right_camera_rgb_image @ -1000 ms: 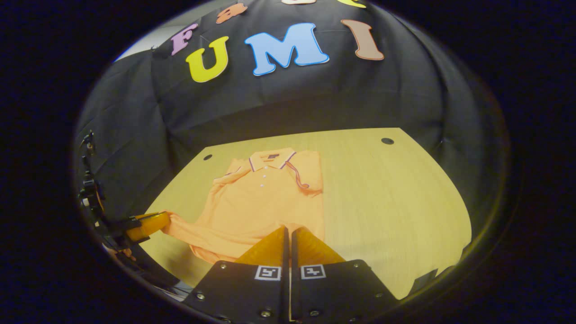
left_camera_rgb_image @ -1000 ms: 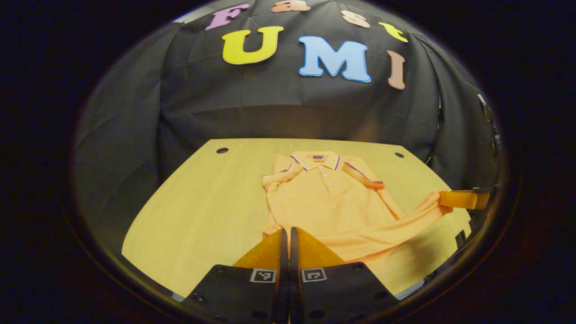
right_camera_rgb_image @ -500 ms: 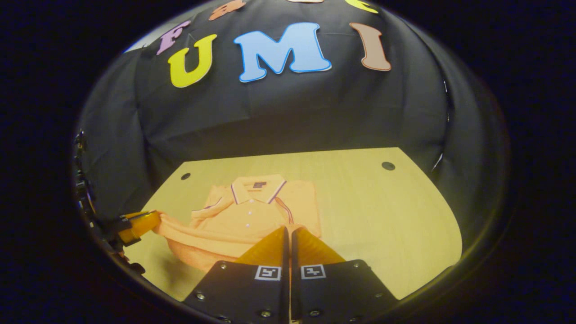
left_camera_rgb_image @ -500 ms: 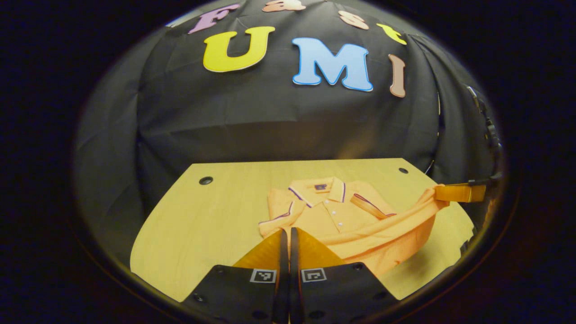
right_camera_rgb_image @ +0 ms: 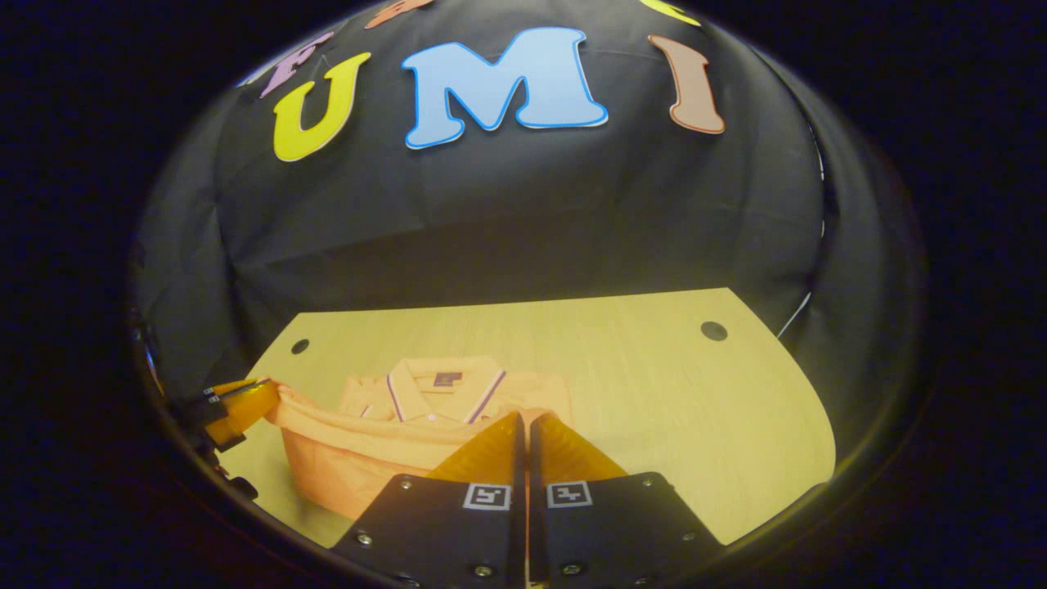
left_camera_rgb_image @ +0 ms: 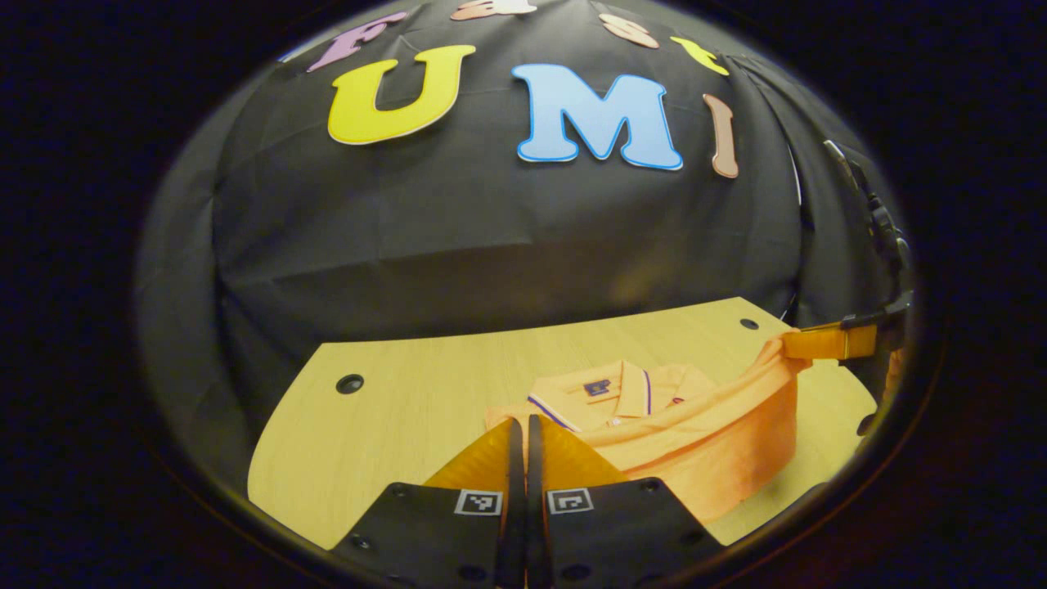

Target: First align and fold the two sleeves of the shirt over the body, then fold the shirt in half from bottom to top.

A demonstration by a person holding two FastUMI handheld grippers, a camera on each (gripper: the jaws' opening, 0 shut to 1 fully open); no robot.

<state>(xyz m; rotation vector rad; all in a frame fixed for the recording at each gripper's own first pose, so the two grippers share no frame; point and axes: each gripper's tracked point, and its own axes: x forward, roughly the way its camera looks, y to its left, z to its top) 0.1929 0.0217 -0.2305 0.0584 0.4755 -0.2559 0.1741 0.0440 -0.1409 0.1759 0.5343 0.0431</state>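
Left gripper view – shirt [left_camera_rgb_image: 695, 458]: orange polo on the bench [left_camera_rgb_image: 393, 409], 4–5 o'clock of the view; collar [left_camera_rgb_image: 605, 388] flat at the far end, hem lifted and stretched like a band between both claws.
Left gripper view – left claw [left_camera_rgb_image: 519, 433]: at 6 o'clock, fingers pressed together w/ no visible gap, hem corner seems pinched between them; cloth at the tips is hard to tell apart, so the grip is a judgement.
Left gripper view – right claw [left_camera_rgb_image: 789, 343]: far off at 3 o'clock, nipping the other hem corner, raised above the bench.
Right gripper view – shirt [right_camera_rgb_image: 368, 458]: at 7–8 o'clock; collar [right_camera_rgb_image: 446, 388] visible beyond the lifted hem; bare bench [right_camera_rgb_image: 671, 409] out to 3 o'clock.
Right gripper view – right claw [right_camera_rgb_image: 523, 433]: at 6 o'clock, fingers together, prob. on the hem corner.
Right gripper view – left claw [right_camera_rgb_image: 270, 401]: at 9 o'clock, holding the other end of the hem.
Sleeves: appear folded in over the body, partly hidden by the hem, so not certain.
Step in hand: bottom-to-top half fold, hem up and short of the collar.
Next move calls for: both claws carrying the hem fwd together, level and taut, laying it at the collar line, corners matched to the shoulders, then letting go.
Risk: uneven travel = skewed fold or a dragged lower layer.
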